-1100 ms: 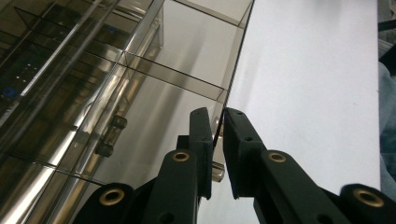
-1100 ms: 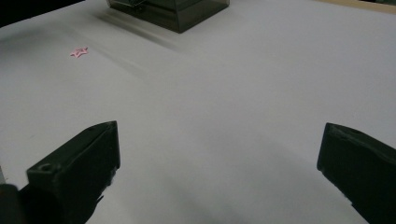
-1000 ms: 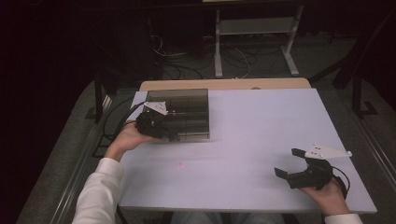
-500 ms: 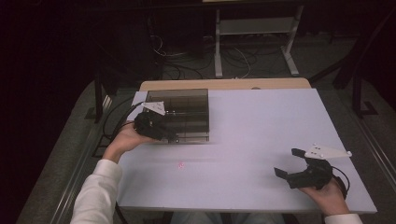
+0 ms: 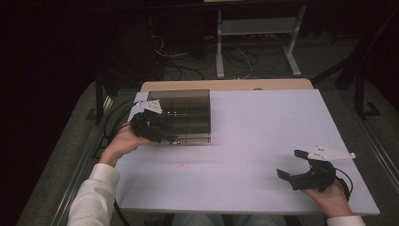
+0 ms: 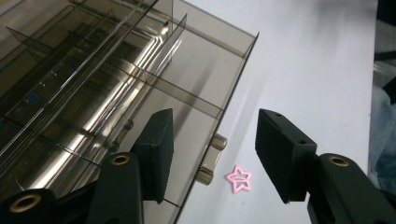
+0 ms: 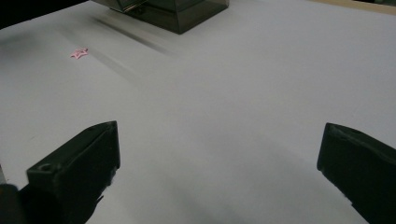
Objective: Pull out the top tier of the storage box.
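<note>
Fingers of the left gripper (image 6: 212,154) have just spread, seemingly off the box (image 6: 140,88) latch; right gripper (image 7: 219,172) fingers stay wide.

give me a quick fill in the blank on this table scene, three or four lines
1. The small clip lying on the table is shaped like a ____.
2. The clip's colour is ____.
3. The smoky clear box sits nearest the ____ gripper.
4. The right gripper has its jaws ____, with nothing between them.

Missing words: star; pink; left; open
</note>
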Demonstrator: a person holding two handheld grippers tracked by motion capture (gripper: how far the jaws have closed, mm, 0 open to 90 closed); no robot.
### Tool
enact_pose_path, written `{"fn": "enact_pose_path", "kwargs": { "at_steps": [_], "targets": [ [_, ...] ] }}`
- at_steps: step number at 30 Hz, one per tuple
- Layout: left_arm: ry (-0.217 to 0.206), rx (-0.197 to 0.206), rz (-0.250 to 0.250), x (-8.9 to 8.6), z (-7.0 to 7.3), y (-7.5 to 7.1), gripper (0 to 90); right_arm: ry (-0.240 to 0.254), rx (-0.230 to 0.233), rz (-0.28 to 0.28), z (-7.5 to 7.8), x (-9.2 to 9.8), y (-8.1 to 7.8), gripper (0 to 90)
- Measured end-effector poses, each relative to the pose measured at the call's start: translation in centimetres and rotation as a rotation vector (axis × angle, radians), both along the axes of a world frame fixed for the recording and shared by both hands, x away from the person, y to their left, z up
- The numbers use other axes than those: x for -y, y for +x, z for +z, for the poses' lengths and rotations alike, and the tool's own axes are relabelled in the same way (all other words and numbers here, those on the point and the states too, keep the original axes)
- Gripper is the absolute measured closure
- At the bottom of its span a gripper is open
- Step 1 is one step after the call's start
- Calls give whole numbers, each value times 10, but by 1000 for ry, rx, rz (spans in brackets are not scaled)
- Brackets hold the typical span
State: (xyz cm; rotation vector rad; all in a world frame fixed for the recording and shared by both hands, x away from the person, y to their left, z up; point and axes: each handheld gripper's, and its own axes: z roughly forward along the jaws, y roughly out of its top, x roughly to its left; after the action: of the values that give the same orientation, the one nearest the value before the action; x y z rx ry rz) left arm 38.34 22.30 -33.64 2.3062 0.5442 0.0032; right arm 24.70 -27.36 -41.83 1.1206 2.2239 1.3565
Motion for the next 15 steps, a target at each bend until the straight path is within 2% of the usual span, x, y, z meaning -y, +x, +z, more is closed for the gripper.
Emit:
{"fn": "enact_pose_path", "kwargs": {
  "at_steps": [6,10,15],
  "targets": [
    [-12,17,42,-3,2,-7,420,5,2,-3,0,1,-1,0],
    [-46,25,72,-7,4,-11,403,7,2,-6,1,2,-2,0],
    [-81,44,123,-11,3,-18,325,10,2,-6,1,2,-2,0]
  ]
}}
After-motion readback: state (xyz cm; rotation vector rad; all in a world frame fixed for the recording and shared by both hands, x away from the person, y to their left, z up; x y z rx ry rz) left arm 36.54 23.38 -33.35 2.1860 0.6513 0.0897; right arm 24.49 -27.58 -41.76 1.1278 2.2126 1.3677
